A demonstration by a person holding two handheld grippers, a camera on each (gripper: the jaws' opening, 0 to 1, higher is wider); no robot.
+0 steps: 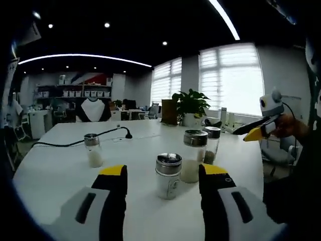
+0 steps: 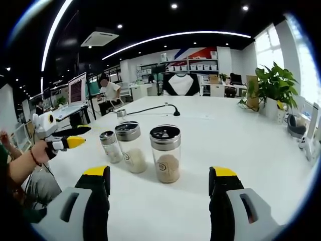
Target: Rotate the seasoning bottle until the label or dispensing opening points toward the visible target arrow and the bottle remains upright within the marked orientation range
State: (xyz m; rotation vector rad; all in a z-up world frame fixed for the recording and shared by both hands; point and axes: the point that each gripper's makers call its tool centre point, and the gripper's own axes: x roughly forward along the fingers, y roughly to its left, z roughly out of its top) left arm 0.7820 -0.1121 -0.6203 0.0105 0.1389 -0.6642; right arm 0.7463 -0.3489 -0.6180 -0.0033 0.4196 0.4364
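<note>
Seasoning bottle [image 1: 168,175]: clear glass, shiny metal shaker lid, pale contents, small round label; upright on white table [image 1: 60,170] w/ other bottles [image 1: 193,155] behind. Sits just ahead of left gripper [image 1: 163,178], btwn its released, wide-apart jaws, apparently not touching. Right gripper [image 2: 159,181]: also released, facing brown-filled bottle [image 2: 166,153].

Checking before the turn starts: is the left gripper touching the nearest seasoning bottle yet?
Apart. In the left gripper view, the left gripper is open, and bare table shows between each jaw and the seasoning bottle.
</note>
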